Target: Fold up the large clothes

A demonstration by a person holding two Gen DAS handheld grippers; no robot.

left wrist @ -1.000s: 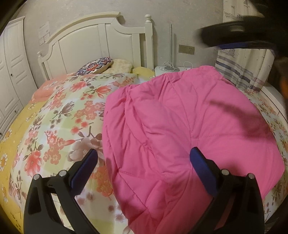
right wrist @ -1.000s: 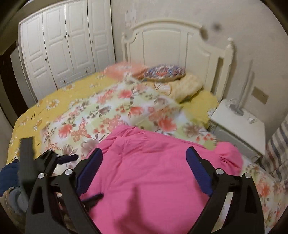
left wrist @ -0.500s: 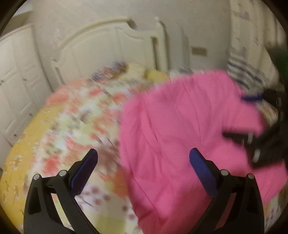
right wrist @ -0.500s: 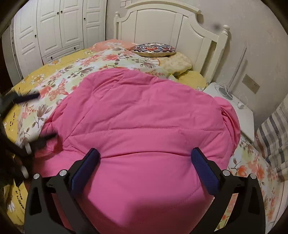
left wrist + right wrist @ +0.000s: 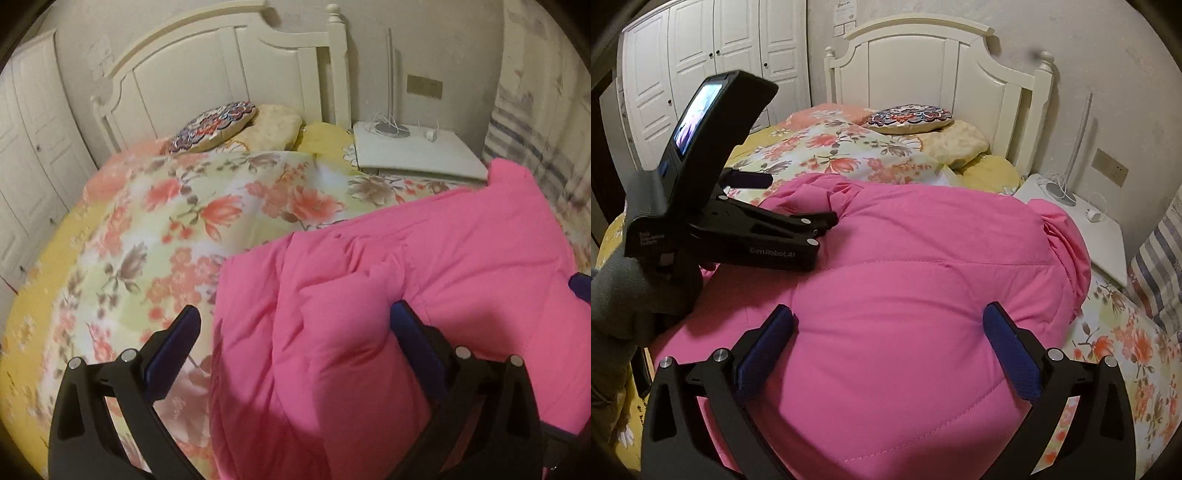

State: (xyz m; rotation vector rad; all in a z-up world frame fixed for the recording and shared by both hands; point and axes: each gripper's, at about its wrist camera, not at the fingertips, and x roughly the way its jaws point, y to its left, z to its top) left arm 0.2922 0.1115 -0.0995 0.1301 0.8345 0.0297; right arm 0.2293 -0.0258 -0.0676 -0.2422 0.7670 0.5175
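A bed (image 5: 679,147) with a white headboard (image 5: 923,74) filled most of both views, spread with a floral quilt (image 5: 184,229) over a yellow sheet (image 5: 37,295). On the near right part of that quilt lay the pink padded garment (image 5: 923,295), a large puffy quilted piece bunched into a rounded heap, with one gathered end toward the far left and another crumpled end toward the nightstand.

Behind the bed on the far left stood a white wardrobe (image 5: 701,55). A white nightstand (image 5: 413,151) sat at the far right beside the headboard, bearing a lamp base (image 5: 391,129) and a thin upright pole. A striped curtain (image 5: 1160,266) hung at the right edge. At the head of the bed lay a round patterned cushion (image 5: 910,118), beside a pale yellow pillow (image 5: 960,142).

The right gripper (image 5: 888,338) hovered over the near edge of the garment, its jaws spread wide after just opening, the blue pads pressing on nothing. The left gripper (image 5: 291,332) straddled the garment's left border, its jaws also spread wide and unclenched: one finger over the quilt, the other over pink fabric, neither pad visibly pinching cloth. In the right wrist view a grey-gloved hand (image 5: 617,295) held that left gripper at the garment's far left end.
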